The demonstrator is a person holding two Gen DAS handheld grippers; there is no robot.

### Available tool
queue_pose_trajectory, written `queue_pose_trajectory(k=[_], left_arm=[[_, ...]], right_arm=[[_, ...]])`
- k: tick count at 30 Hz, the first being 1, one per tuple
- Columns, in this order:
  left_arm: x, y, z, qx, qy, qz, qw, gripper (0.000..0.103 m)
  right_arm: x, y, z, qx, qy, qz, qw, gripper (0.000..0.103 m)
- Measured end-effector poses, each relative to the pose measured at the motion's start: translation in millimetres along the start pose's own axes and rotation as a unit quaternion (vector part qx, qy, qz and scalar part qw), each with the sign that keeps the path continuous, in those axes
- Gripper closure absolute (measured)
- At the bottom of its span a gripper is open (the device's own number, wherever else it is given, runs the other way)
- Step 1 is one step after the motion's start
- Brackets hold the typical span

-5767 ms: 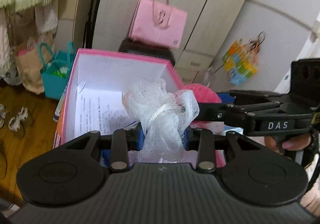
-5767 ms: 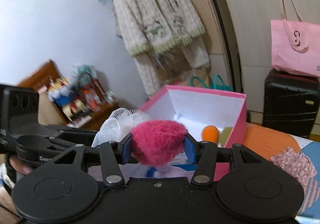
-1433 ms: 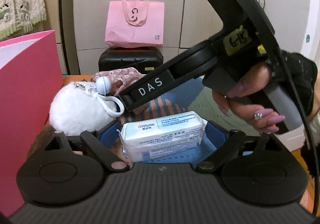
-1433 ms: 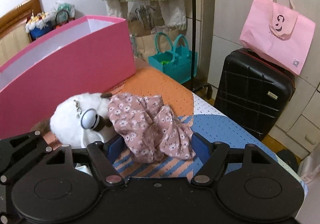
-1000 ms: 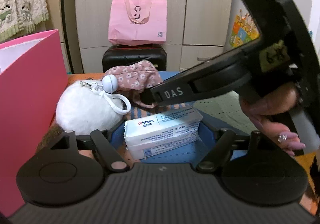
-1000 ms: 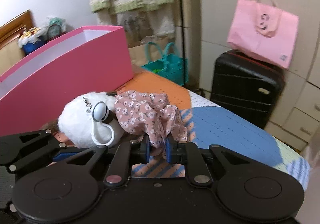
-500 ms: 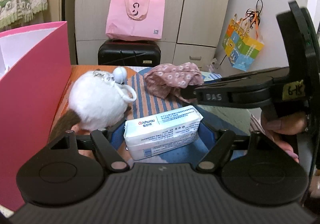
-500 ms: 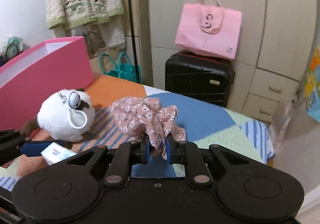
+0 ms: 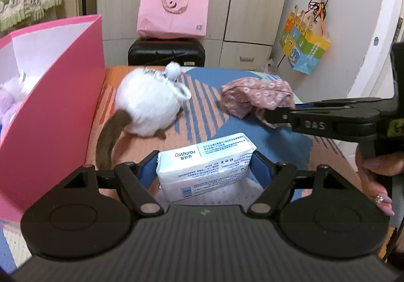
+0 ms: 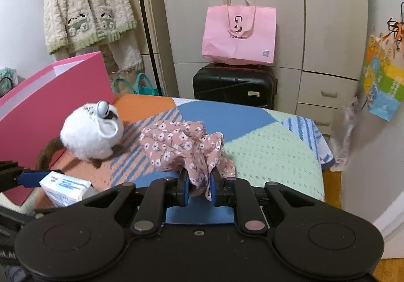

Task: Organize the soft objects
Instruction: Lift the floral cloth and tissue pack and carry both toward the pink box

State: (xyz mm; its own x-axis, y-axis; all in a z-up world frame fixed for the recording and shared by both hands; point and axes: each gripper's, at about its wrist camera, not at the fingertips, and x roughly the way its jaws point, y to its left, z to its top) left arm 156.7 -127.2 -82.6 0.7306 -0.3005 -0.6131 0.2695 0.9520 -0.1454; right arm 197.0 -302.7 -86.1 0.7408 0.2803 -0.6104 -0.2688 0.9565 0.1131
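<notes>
My left gripper (image 9: 205, 168) is shut on a white tissue pack (image 9: 205, 164) and holds it above the patchwork bedspread (image 9: 202, 95). The pack also shows in the right wrist view (image 10: 66, 187). My right gripper (image 10: 198, 187) is shut on a pink floral cloth (image 10: 184, 149), which hangs bunched from its pads; the cloth shows in the left wrist view (image 9: 255, 96) too. A white fluffy plush with a brown tail (image 9: 149, 108) lies on the bed beside the pink box (image 9: 63, 95), which has a lilac soft thing (image 9: 10, 95) inside.
A black suitcase (image 10: 233, 85) with a pink tote bag (image 10: 238, 34) on it stands behind the bed, before the wardrobe. A cream cardigan (image 10: 87, 4) hangs at the left. A colourful paper bag (image 9: 304, 50) hangs at the right. A teal bag (image 10: 141, 86) sits on the floor.
Both grippers have pulled back and up from the bed. The right one closed on the floral cloth and lifted it away from the plush; the left one closed on the tissue pack.
</notes>
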Motion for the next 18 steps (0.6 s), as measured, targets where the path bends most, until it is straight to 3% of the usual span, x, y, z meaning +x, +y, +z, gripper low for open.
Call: queue_pose_trajectory(k=[7, 18], left_arm=[[-11, 2, -12, 0.007, 0.002, -0.001, 1.0000, 0.028], [-28, 7, -15, 0.006, 0.021, -0.041, 0.9989, 0.028]], right_arm=[[-26, 8, -19, -0.005, -0.003, 0.004, 1.000, 0.083], [-68, 25, -52, -0.010, 0.015, 0.027, 0.999, 0.083]])
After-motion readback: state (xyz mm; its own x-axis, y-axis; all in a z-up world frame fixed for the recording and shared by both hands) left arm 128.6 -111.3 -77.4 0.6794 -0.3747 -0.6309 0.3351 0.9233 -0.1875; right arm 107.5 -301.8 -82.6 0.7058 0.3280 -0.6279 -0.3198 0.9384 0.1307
